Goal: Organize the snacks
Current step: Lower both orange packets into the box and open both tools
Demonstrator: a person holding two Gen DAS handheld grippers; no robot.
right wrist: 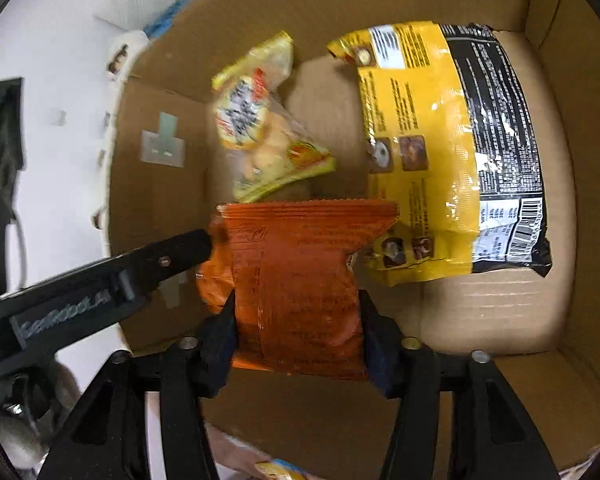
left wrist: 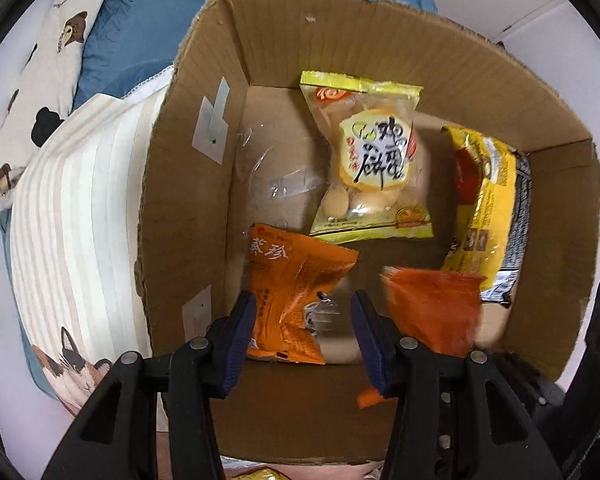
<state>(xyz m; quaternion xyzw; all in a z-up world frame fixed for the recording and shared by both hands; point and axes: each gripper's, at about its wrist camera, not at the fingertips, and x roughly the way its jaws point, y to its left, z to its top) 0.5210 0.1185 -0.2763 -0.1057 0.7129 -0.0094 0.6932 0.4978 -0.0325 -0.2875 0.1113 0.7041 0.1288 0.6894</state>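
Four snack packs inside an open cardboard box (left wrist: 284, 52), seen from above. Left gripper (left wrist: 304, 316) hovering over the near left corner, jaws spread, nothing between them; below the gap, an orange pack (left wrist: 296, 280) lying flat on the box floor. Right gripper (right wrist: 296, 320) pinching a second orange pack (right wrist: 300, 280) by its lower edge, pack upright between the pads, blurred in the left view (left wrist: 432, 304). Beyond it, a clear pack of egg biscuits (left wrist: 372, 160) with yellow trim, resting mid-floor, just beside the first orange pack's top corner. Against the right wall, a large yellow-and-black bag (left wrist: 484, 208), back side up in the right view (right wrist: 452, 152), barcode toward the near corner; lower left corner of that bag tucked just behind the held pack. Left gripper's black arm (right wrist: 100, 280) crossing the right view from the left, tip touching or nearly touching the held pack's edge. Tape patches (left wrist: 212, 128) on the left wall. Outside the box, to the left, a striped cushion (left wrist: 80, 220) with a cat print, a bear-print pillow (left wrist: 52, 40), and blue bedding (left wrist: 160, 20) behind.
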